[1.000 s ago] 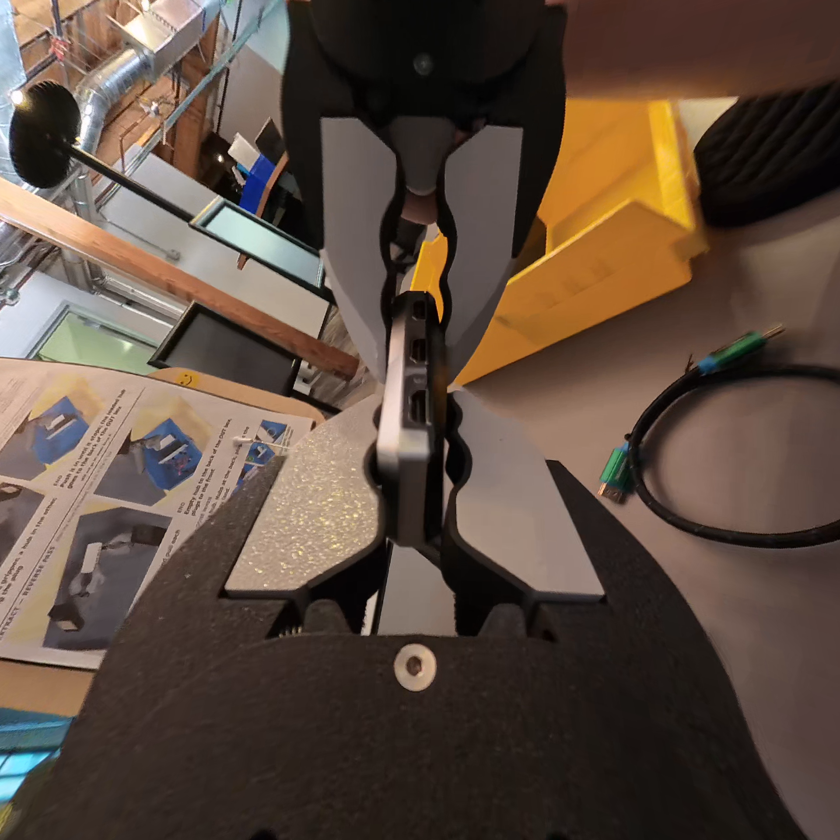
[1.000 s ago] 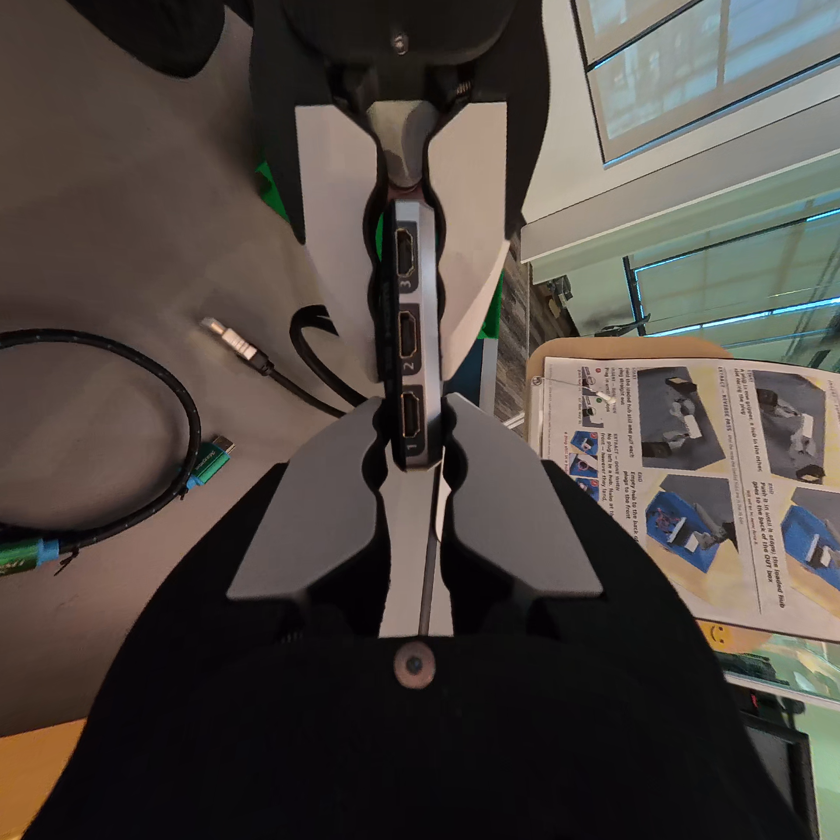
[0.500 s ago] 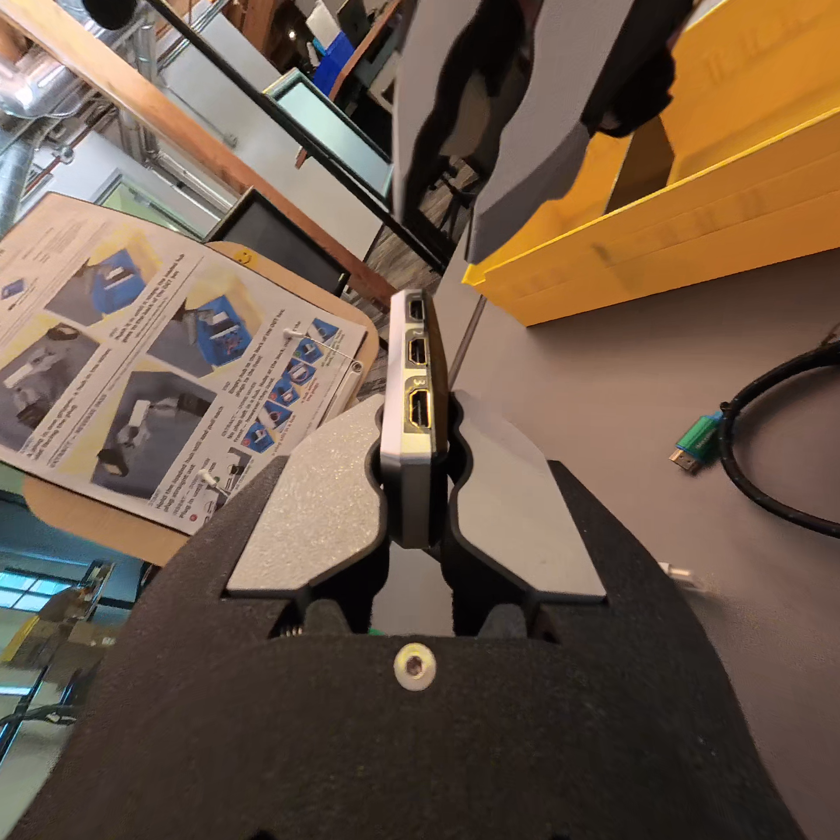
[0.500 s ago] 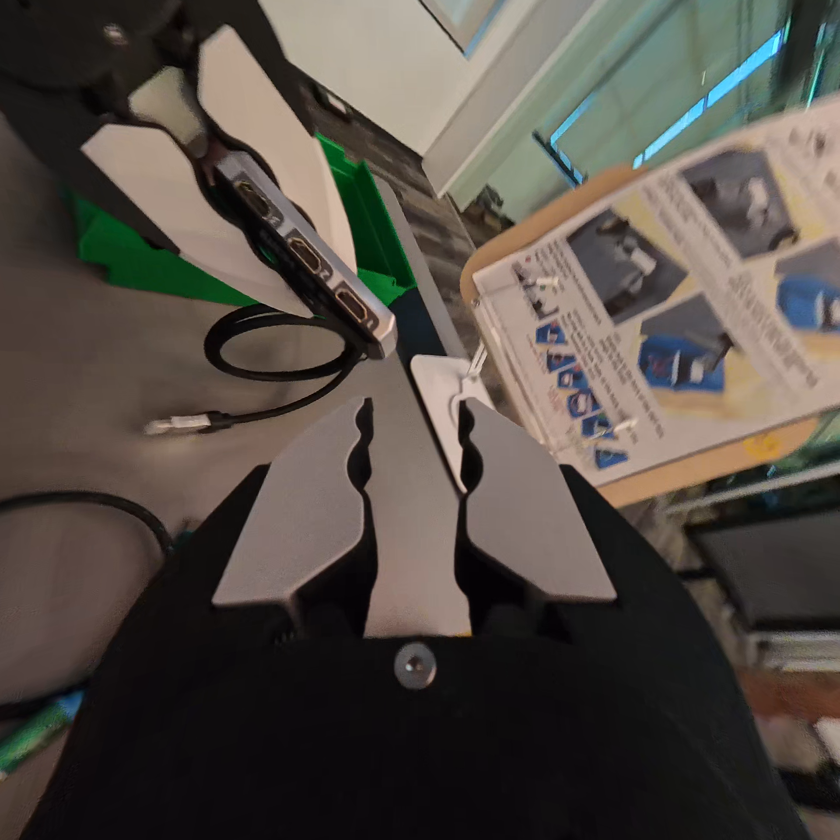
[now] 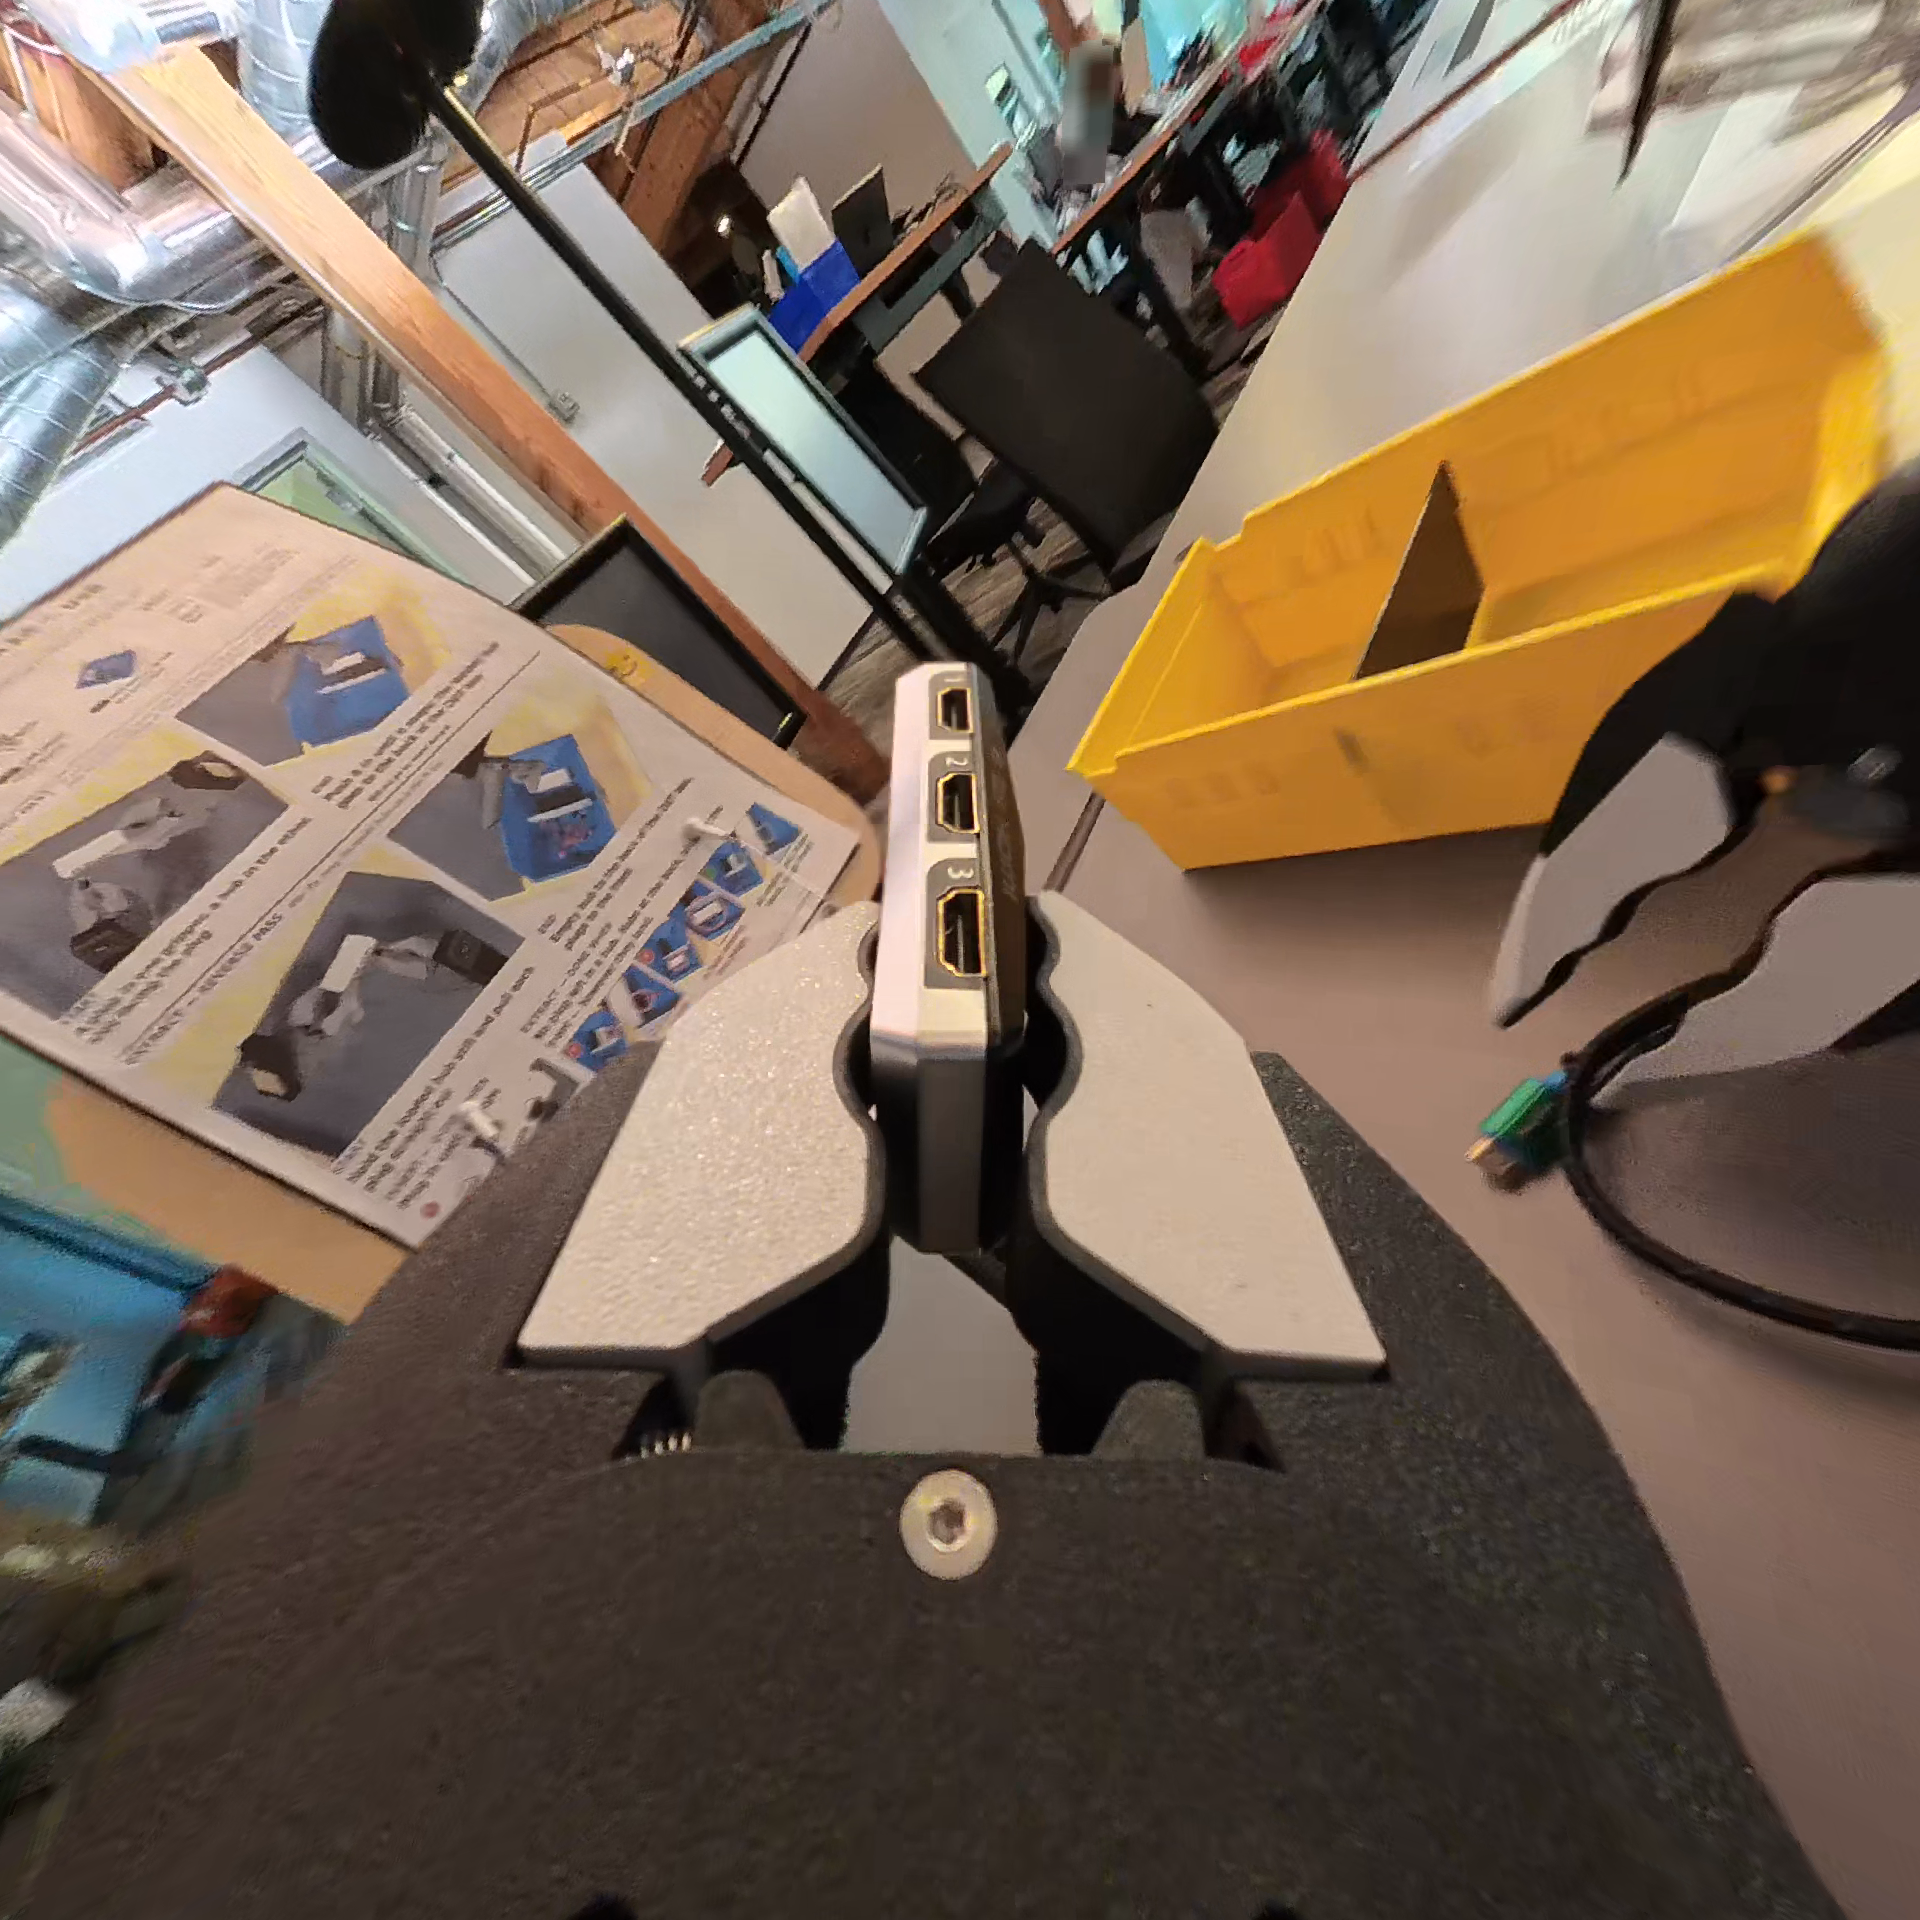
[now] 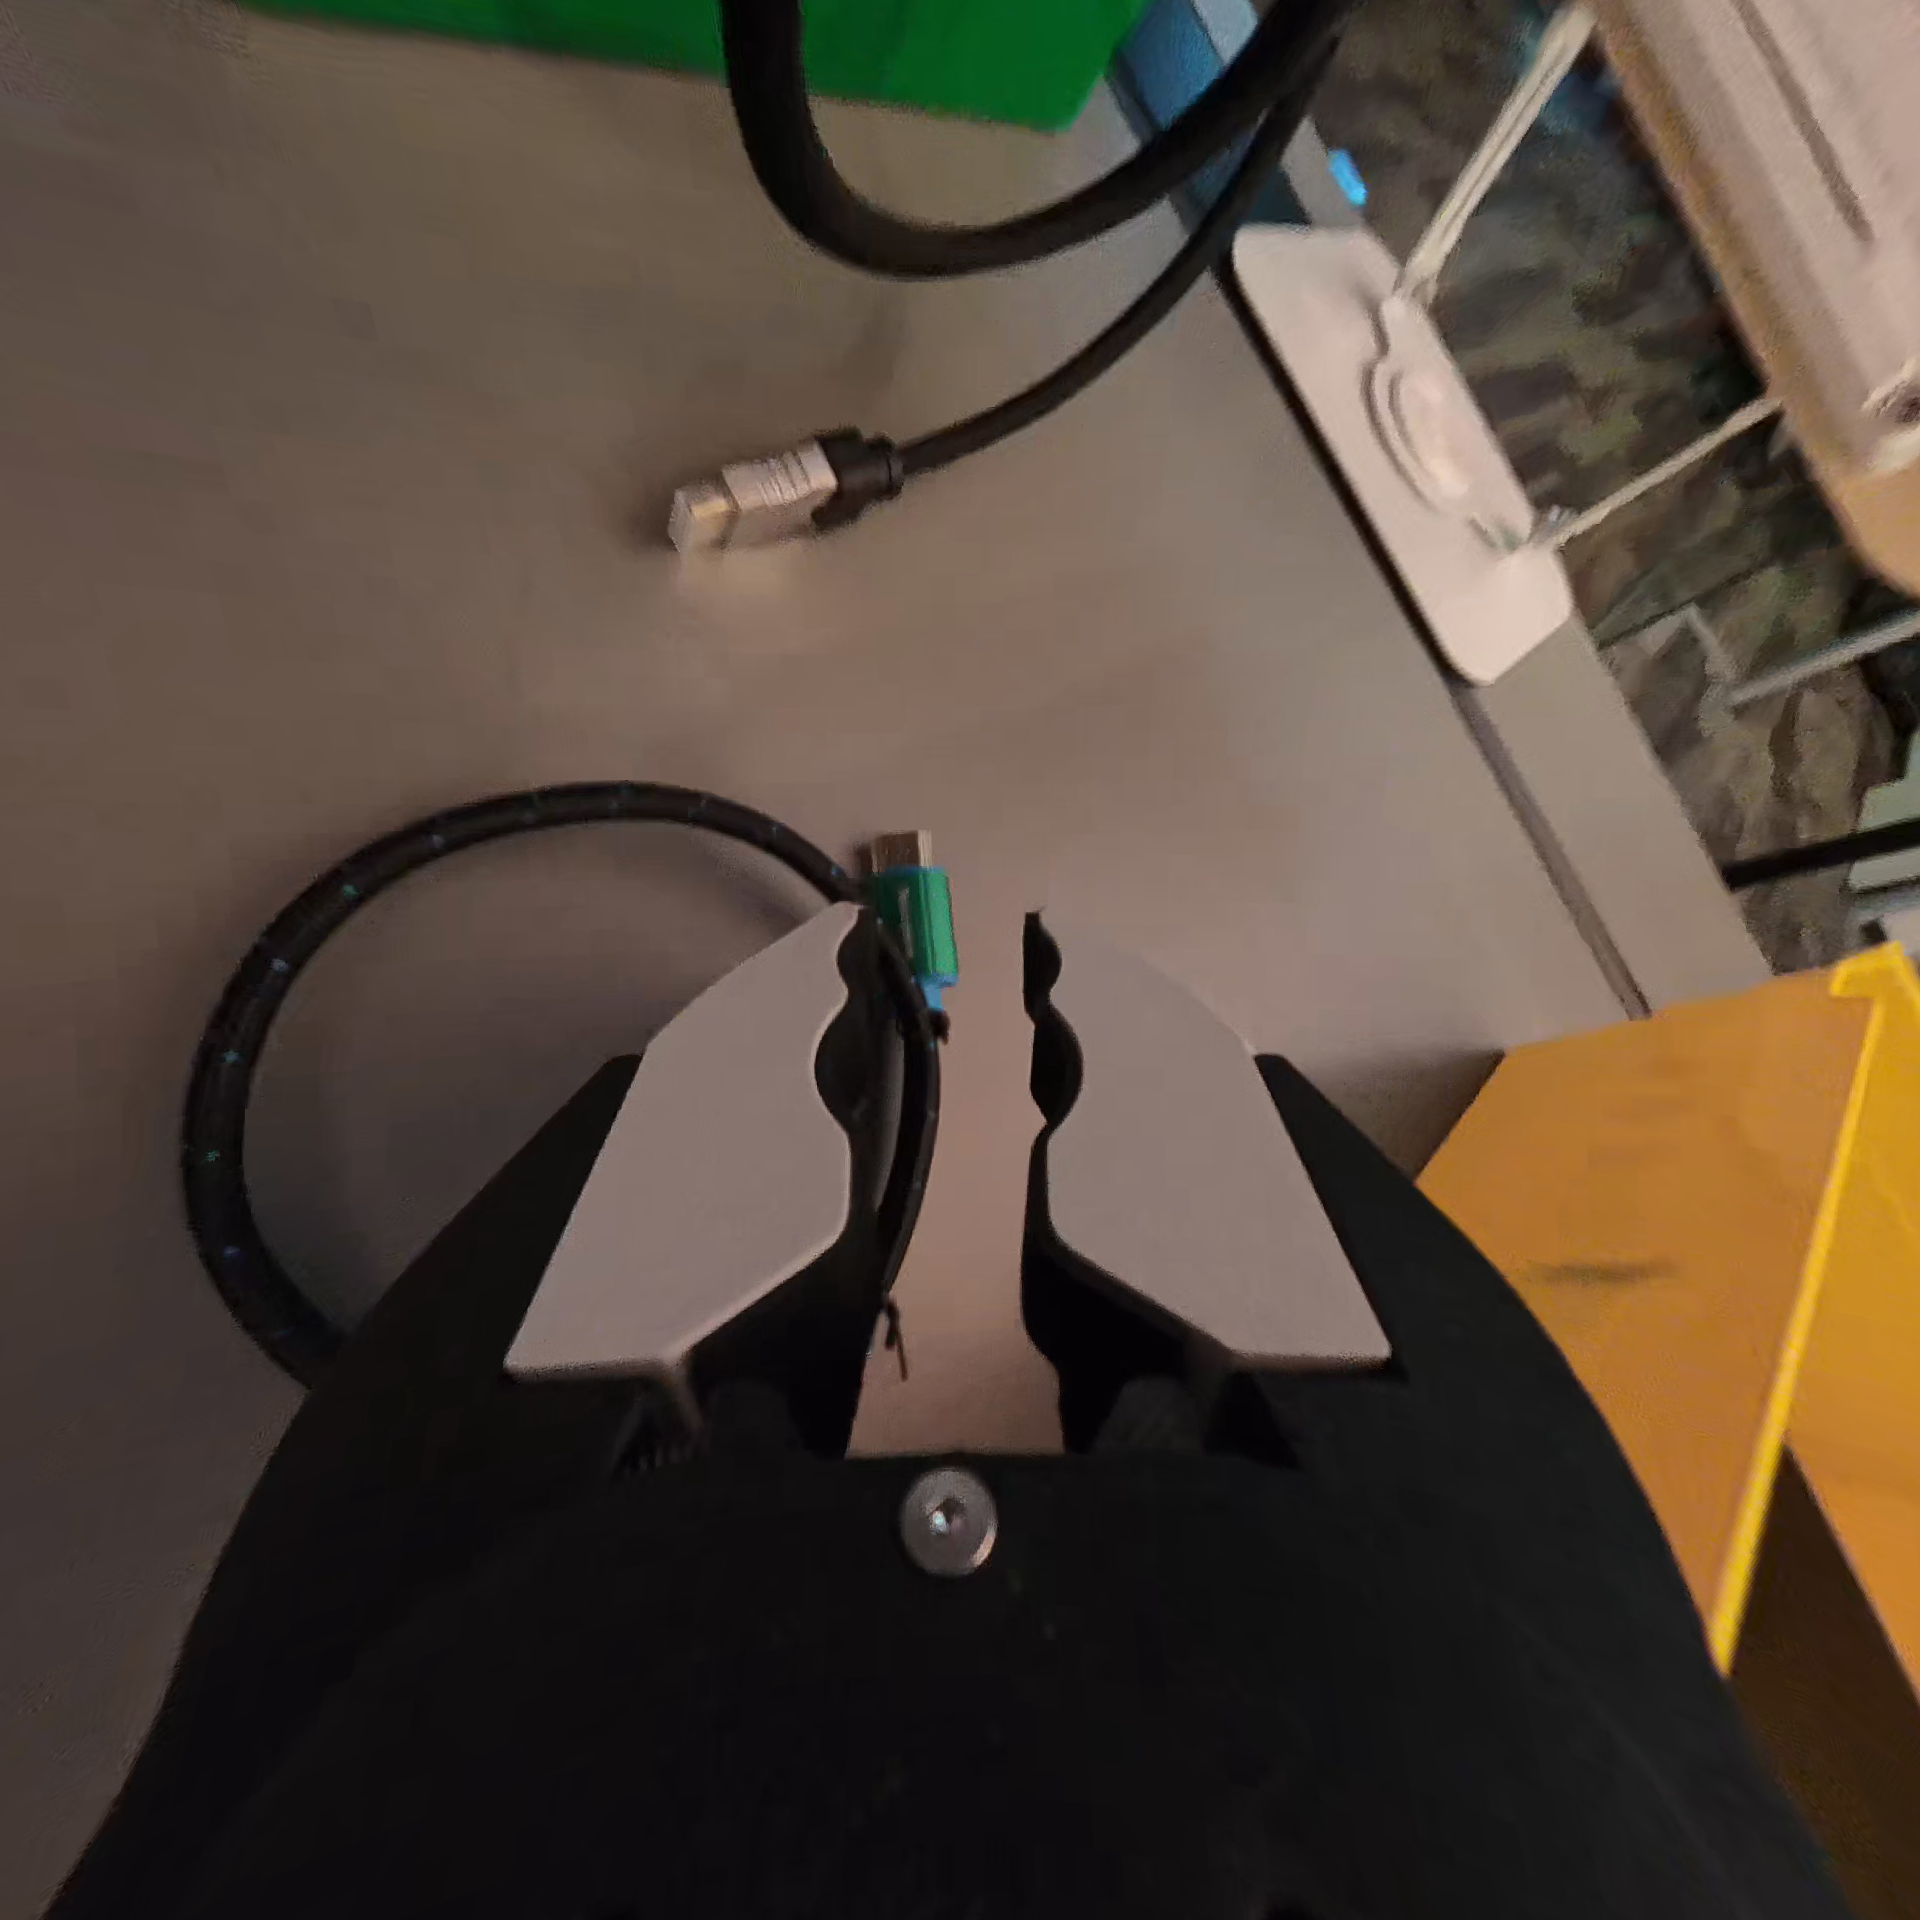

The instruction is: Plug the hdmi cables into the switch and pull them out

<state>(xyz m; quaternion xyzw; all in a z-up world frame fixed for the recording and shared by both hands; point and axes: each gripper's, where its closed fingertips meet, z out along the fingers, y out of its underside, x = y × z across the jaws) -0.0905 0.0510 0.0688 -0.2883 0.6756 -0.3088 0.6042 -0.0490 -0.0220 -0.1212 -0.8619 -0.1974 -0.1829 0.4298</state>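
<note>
My left gripper [image 5: 951, 914] is shut on a grey HDMI switch [image 5: 951, 873] held on edge above the table, its three empty ports facing me. My right gripper [image 6: 940, 914] is open and empty, low over the grey table. A green HDMI plug [image 6: 920, 925] on a black braided cable [image 6: 312, 956] lies between its fingertips, close to the left finger. A silver HDMI plug [image 6: 758, 499] on a smooth black cable [image 6: 1039, 405] lies farther ahead. The right gripper [image 5: 1683, 935] also shows in the left wrist view, above the green plug [image 5: 1517, 1122].
A yellow bin [image 5: 1455, 665] stands on the table at the right, also seen in the right wrist view [image 6: 1662, 1226]. A green bin [image 6: 914, 52] lies at the far side. A printed instruction sheet [image 5: 312, 831] on a board sits left. A white stand base [image 6: 1403, 416] sits at the table edge. Left tips to right tips: about 20 cm.
My right gripper let go of the switch, opened, and swung down to the table over the green plug. My left gripper still holds the switch and has tilted toward the room.
</note>
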